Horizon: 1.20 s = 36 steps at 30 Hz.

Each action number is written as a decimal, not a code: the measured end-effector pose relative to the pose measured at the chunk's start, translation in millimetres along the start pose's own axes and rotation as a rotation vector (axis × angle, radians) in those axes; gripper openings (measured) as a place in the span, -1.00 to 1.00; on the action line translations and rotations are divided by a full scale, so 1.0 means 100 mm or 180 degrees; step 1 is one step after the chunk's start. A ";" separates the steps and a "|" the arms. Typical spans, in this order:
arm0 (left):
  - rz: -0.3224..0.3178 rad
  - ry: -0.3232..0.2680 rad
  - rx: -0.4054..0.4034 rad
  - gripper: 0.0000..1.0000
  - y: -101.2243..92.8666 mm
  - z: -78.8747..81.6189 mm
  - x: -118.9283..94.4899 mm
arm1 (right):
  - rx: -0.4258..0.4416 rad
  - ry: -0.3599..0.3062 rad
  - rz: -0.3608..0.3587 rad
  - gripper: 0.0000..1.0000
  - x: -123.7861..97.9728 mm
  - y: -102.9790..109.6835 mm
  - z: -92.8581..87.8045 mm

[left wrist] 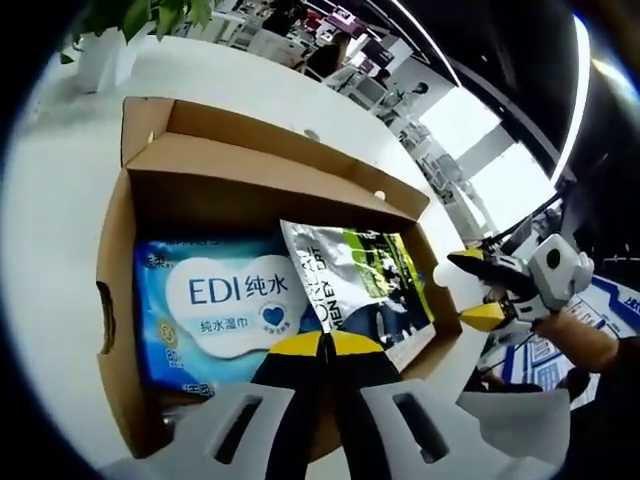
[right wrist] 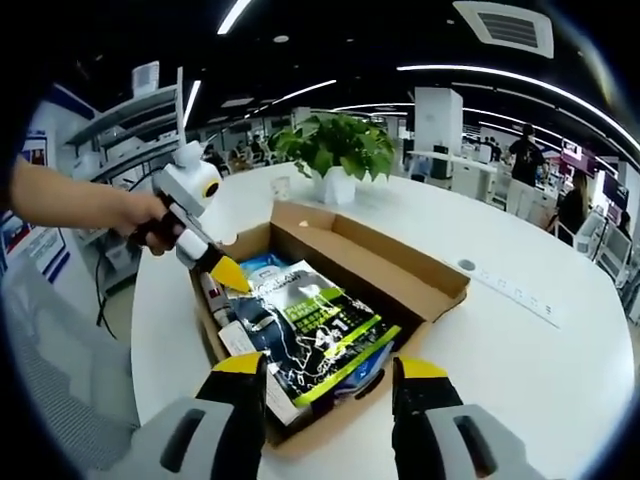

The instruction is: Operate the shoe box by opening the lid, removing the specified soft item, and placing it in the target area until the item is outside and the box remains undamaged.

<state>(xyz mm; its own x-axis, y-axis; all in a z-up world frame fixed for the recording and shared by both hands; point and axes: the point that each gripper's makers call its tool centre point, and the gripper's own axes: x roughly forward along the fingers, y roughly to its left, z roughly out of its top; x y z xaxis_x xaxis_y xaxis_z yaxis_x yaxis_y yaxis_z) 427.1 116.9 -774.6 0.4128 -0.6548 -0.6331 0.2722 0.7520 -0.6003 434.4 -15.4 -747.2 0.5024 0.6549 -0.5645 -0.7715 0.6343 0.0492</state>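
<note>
The cardboard shoe box (left wrist: pixel 115 290) (right wrist: pixel 430 290) lies open on a white table, its lid (left wrist: pixel 270 135) folded back. Inside, a blue wet-wipes pack (left wrist: pixel 215 300) (right wrist: pixel 262 267) lies beside a silver, green and black soft pouch (left wrist: pixel 365 280) (right wrist: pixel 310 325). My left gripper (left wrist: pixel 325 345) (right wrist: pixel 235 277) is shut, its yellow tips at the pouch's corner; I cannot tell whether they pinch it. My right gripper (right wrist: pixel 330 368) (left wrist: pixel 475 288) stands open at the opposite side of the box, just outside its wall, with nothing between its fingers.
A potted plant (right wrist: pixel 335 150) (left wrist: pixel 110 40) stands on the table beyond the box. The round white table (right wrist: pixel 540 350) has bare room around the box. A person's hand (right wrist: pixel 150 225) holds the left gripper. Desks and shelves fill the office behind.
</note>
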 end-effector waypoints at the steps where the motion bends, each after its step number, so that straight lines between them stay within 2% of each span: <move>1: -0.0002 -0.0005 -0.0001 -1.00 -0.01 0.01 -0.01 | -0.0001 0.0001 0.0009 -0.05 0.01 0.01 0.00; 19: -0.0005 -0.0114 -0.0096 -1.00 -0.16 0.16 -0.15 | -0.0003 -0.0049 0.0078 -0.05 0.10 0.14 0.06; 36: -0.0010 -0.0172 0.0042 -1.00 -0.40 0.30 -0.23 | 0.0028 -0.0012 0.0142 -0.05 0.27 0.29 0.05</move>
<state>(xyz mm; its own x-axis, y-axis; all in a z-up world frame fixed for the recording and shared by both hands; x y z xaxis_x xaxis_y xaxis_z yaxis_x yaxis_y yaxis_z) 432.3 104.0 -721.0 0.4582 -0.6524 -0.6037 0.2850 0.7511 -0.5955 427.0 22.8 -757.2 0.4691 0.6842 -0.5584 -0.7898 0.6080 0.0815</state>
